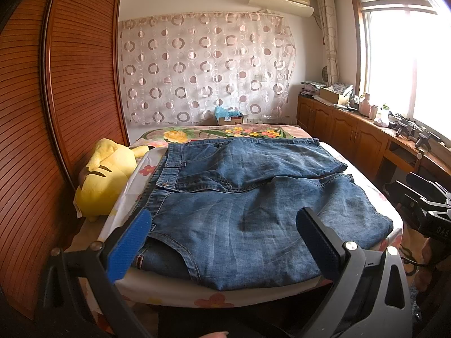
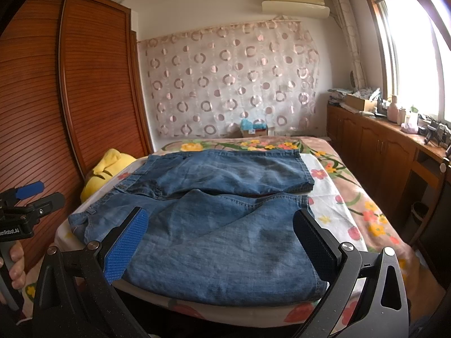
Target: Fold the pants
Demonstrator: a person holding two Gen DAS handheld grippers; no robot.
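Note:
Blue denim pants (image 1: 239,205) lie flat on the bed, waistband to the left, both short legs running right; they also show in the right wrist view (image 2: 220,225). My left gripper (image 1: 222,242) is open and empty, hovering just in front of the near leg by the waistband side. My right gripper (image 2: 220,239) is open and empty, hovering in front of the near leg toward its hem. Neither touches the cloth. The right gripper's body (image 1: 428,205) shows at the right of the left wrist view; the left gripper's body (image 2: 25,208) shows at the left of the right wrist view.
The bed (image 1: 174,293) has a floral sheet. A yellow plush toy (image 1: 104,177) lies at its left edge beside a wooden wardrobe (image 1: 56,112). A wooden counter (image 1: 366,129) with clutter runs under the window on the right. A box (image 1: 229,118) stands beyond the bed.

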